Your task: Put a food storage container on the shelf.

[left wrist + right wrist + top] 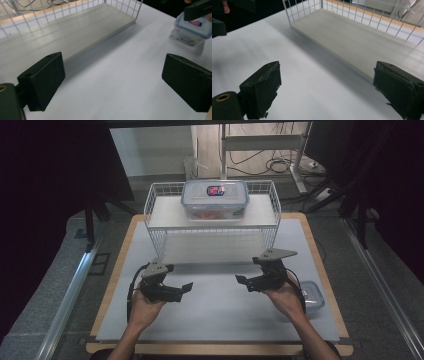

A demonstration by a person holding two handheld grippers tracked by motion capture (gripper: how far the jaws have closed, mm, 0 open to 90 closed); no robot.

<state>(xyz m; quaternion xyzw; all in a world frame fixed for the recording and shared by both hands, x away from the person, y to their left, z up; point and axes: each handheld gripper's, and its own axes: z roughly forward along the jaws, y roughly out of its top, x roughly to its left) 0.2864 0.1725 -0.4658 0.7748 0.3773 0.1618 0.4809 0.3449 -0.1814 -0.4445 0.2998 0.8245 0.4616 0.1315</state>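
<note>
A white wire shelf (212, 227) stands at the back of the grey mat (215, 315). On its upper level sits a large clear container (215, 200) with a blue-rimmed lid and orange contents. A small clear container (313, 296) with a blue lid lies on the mat at the right, beside the right hand. My left gripper (184, 291) hovers open over the mat, its jaws pointing right. My right gripper (244, 284) faces it, open too. Both grippers (113, 82) (327, 87) hold nothing. The small container (190, 31) also appears far off in the left gripper view.
The shelf's lower board (67, 32) (352, 37) is bare, with wire walls around it. The mat lies on a wooden table (112, 285). Metal rails run along the floor on both sides, and cables and a stand frame lie behind the shelf.
</note>
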